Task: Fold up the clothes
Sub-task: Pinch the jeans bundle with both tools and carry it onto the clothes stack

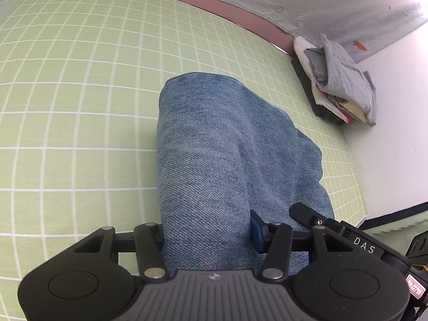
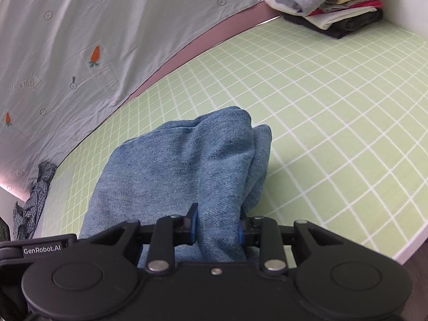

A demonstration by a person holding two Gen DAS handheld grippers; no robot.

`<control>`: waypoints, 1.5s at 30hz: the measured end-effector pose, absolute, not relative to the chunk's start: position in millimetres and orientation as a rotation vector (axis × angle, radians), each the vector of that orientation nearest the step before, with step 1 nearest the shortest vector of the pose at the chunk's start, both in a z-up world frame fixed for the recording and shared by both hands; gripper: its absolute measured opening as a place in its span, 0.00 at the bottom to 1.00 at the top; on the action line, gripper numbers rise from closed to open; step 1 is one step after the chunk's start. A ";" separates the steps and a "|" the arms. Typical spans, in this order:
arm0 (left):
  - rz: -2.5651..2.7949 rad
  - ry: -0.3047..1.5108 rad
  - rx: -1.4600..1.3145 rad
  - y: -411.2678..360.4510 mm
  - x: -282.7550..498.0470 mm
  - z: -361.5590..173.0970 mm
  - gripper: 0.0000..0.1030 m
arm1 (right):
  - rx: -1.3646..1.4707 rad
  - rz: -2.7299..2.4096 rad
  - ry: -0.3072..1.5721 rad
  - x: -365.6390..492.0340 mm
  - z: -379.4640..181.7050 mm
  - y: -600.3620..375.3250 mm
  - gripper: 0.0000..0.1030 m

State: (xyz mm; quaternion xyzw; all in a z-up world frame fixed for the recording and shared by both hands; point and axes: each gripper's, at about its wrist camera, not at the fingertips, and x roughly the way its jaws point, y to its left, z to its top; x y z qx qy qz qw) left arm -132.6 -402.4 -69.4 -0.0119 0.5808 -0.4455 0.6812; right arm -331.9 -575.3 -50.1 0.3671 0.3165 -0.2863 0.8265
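In the left wrist view the left tool (image 1: 207, 236) is clamped on a thick bunch of the denim jeans (image 1: 227, 147), which run toward 12 o'clock over the green grid mat (image 1: 80, 93); so bulky a bite could slip and spoil the fold. In the right wrist view the right tool (image 2: 217, 227) is clamped on the jeans (image 2: 174, 165) too, the folded clothes stack (image 2: 334, 8) at 1 o'clock; uneven lifting could twist the layers.

The left gripper (image 1: 208, 236) is matte black with a ribbed grey centre plate bearing a small white logo. Either side of that plate sit round black caps, silver rivets on the linkage arms, and blue pads on the fingers (image 1: 256, 231). The right gripper (image 2: 216, 231) is all black, with white "GenRobot.AI" lettering left of its plate.
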 end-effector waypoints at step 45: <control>-1.065 0.955 -0.109 -1066.0 -114.5 3.2 0.84 | 0.490 -0.770 0.257 -296.3 -4.3 -1187.2 0.47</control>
